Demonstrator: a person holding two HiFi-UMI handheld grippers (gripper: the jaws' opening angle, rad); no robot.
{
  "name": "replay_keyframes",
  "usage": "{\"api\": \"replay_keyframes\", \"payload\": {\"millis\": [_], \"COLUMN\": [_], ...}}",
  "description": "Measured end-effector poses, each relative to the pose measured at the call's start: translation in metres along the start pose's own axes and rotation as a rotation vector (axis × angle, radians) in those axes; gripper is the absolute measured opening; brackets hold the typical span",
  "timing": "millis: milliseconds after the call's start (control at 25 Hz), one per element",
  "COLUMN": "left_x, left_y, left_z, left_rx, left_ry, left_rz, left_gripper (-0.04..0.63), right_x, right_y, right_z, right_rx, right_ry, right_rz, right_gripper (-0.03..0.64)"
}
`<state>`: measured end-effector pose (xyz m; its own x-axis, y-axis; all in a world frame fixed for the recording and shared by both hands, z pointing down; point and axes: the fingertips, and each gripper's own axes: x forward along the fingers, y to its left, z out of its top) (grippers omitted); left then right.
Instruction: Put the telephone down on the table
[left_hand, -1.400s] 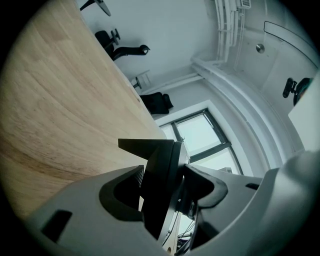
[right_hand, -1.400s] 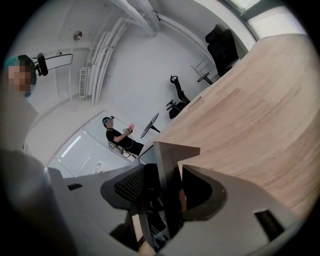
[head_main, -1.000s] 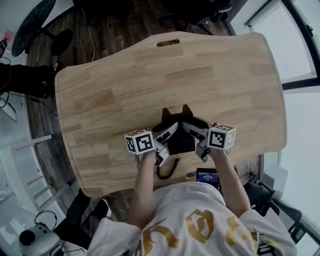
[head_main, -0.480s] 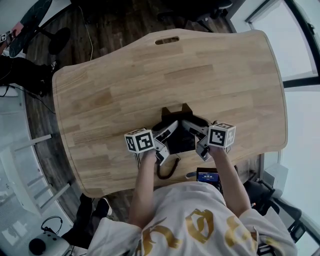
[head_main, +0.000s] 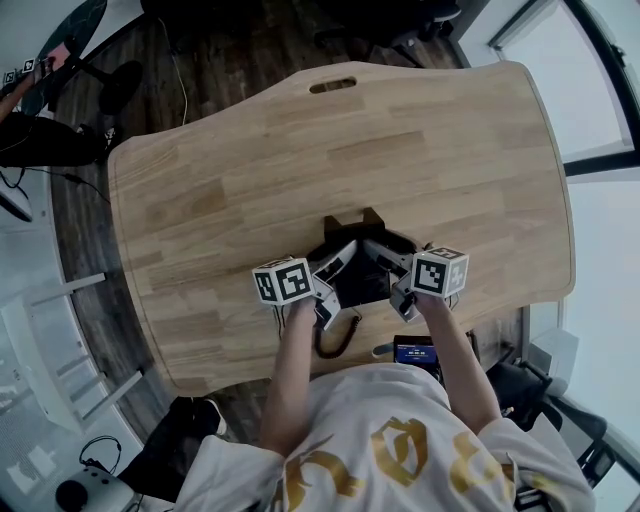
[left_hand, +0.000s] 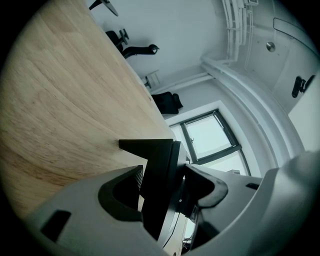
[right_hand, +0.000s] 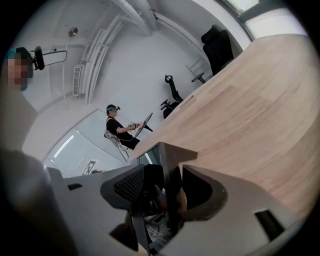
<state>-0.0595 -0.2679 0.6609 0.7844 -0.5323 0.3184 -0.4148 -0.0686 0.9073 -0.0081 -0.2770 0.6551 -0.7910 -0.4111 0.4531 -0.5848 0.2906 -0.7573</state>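
The left gripper (left_hand: 163, 174) and right gripper (right_hand: 165, 172) each clamp a side of the black plastic telephone (head_main: 360, 285), low over the light wooden counter (head_main: 300, 150). The final setting down and the release seem not yet done.

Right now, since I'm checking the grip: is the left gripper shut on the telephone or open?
Shut on the telephone: in the left gripper view, the left gripper has both jaws pressed against its black edge.
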Motion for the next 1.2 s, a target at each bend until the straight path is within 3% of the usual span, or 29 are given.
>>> {"api": "replay_keyframes", "payload": {"millis": [120, 400, 640, 920, 960, 1040, 1120, 1200], "left_x": [-0.002, -0.006, -0.029, -0.052, -0.054, -0.059, -0.064, -0.069], "left_y": [0.004, 0.0, -0.008, -0.033, -0.036, -0.042, -0.046, -0.051], "left_z": [-0.001, 0.005, 0.025, 0.031, 0.03, 0.027, 0.024, 0.021], "left_rx": [0.014, 0.128, 0.178, 0.229, 0.237, 0.284, 0.389, 0.48], "left_ry": [0.004, 0.014, -0.085, -0.147, -0.152, -0.149, -0.122, -0.105], "left_rz": [0.059, 0.186, 0.223, 0.204, 0.204, 0.225, 0.288, 0.341], "left_gripper": [0.26, 0.282, 0.288, 0.285, 0.277, 0.188, 0.076, 0.026], "right_x": [-0.002, -0.015, -0.032, -0.055, -0.058, -0.065, -0.072, -0.076], "right_y": [-0.001, 0.002, 0.01, 0.022, 0.025, 0.031, 0.037, 0.044], "right_z": [0.001, 0.01, 0.014, 0.021, 0.023, 0.023, 0.022, 0.019], "right_rx": [0.001, 0.007, -0.031, -0.046, -0.043, -0.052, -0.076, -0.107], "right_ry": [-0.011, -0.06, -0.088, -0.177, -0.194, -0.216, -0.221, -0.218], "right_rz": [-0.028, -0.056, -0.085, -0.12, -0.117, -0.12, -0.124, -0.118], "right_gripper": [0.216, 0.216, 0.216, 0.208, 0.191, 0.12, 0.039, 0.026]}}
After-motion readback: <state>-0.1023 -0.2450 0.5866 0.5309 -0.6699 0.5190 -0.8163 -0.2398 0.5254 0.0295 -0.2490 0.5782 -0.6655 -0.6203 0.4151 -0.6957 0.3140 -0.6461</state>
